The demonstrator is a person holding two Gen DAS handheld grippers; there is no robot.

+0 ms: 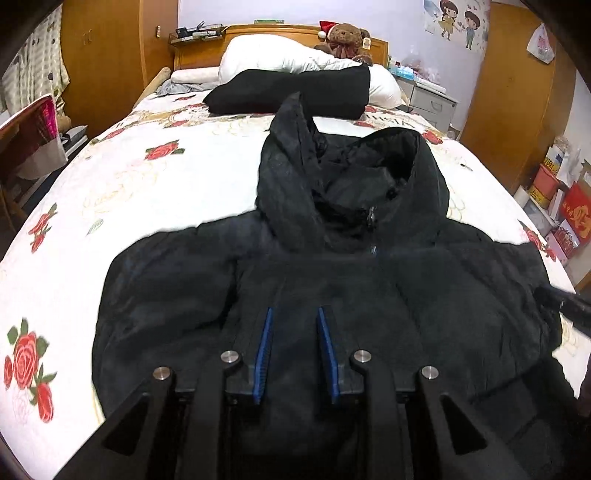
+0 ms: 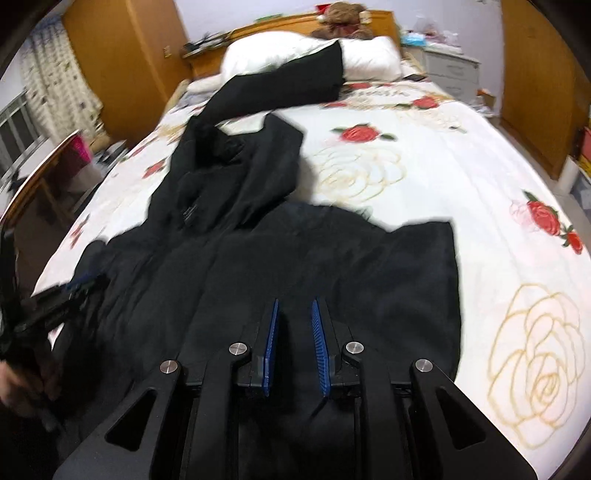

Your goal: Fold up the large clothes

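While both tools hover low over the garment, the left gripper (image 1: 294, 314) shows its blue-padded jaws parted with nothing between them; the right gripper (image 2: 294, 304) likewise stands apart by a narrower gap, empty. Beneath them a black hooded jacket (image 1: 332, 266) lies front-up on the rose-print bedspread (image 1: 122, 177), zipped, its hood (image 1: 347, 177) pointing toward the headboard. Beyond the hood rests a folded black garment (image 1: 295, 92), leaning on a white pillow (image 1: 273, 55). Farthest, a teddy bear (image 1: 345, 37) sits against the wooden headboard (image 1: 277, 31).
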